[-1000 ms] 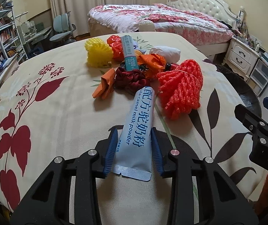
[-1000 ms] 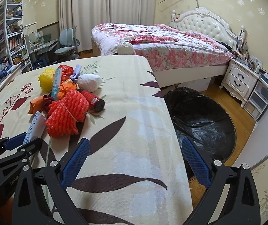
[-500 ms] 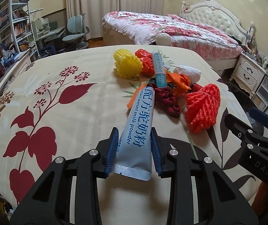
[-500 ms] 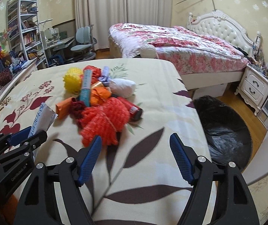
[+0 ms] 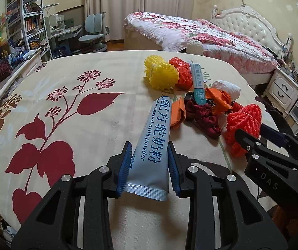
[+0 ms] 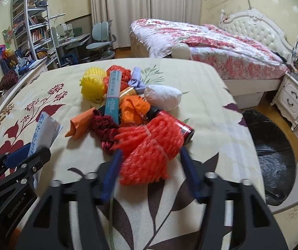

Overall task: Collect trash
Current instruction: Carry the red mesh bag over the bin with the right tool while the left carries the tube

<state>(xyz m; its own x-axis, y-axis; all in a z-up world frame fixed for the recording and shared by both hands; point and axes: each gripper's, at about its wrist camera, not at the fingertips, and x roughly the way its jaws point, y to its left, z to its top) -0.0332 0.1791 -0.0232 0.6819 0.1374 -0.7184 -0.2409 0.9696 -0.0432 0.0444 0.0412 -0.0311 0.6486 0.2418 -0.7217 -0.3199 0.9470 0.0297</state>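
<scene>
Counted: two foam nets, one yellow (image 6: 92,86) and one red (image 6: 149,152); two blue sachets (image 5: 152,145) (image 6: 113,95); one white bundle (image 6: 162,96); one red can (image 6: 179,126); two grippers (image 5: 150,164) (image 6: 150,175).

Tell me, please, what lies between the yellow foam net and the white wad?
In the right wrist view, between yellow foam net and white wad: a teal stick pack, red-orange crumpled plastic, a lavender wrapper.

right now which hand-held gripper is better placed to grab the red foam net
Right. The right hand-held gripper already straddles the red foam net, its jaws just closing around it. The left hand-held gripper is shut on the milk powder sachet, so it is occupied.
</scene>
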